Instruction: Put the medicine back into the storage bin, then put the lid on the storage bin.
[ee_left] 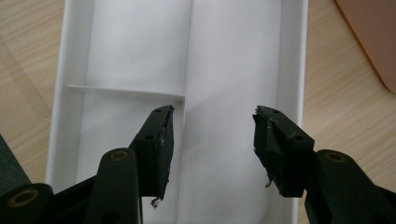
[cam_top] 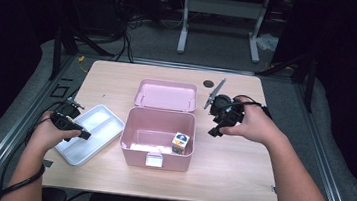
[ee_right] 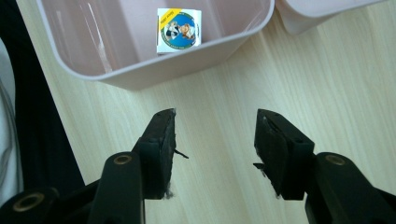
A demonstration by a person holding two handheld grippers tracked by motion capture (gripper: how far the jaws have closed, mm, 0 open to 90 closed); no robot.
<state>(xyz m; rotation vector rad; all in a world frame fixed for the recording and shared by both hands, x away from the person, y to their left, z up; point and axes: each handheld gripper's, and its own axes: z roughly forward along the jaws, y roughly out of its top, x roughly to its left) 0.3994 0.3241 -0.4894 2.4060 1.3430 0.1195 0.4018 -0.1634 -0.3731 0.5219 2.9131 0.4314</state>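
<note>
Judging from the layout, the transfer looks partly done; the small printed carton (cam_top: pixel 180 143) stands in the front right corner of the open pink box (cam_top: pixel 133 143), whose lid (cam_top: pixel 166 95) lies back on the desk (cam_top: pixel 230 161); your right gripper (cam_top: pixel 212 125) hangs beside the box with its jaws apart and nothing between them; your left gripper (ee_left: pixel 212 140), likewise spread and unloaded, hovers over the white divided tray (ee_left: pixel 60 93), which holds nothing; closing the lid appears to remain.
</note>
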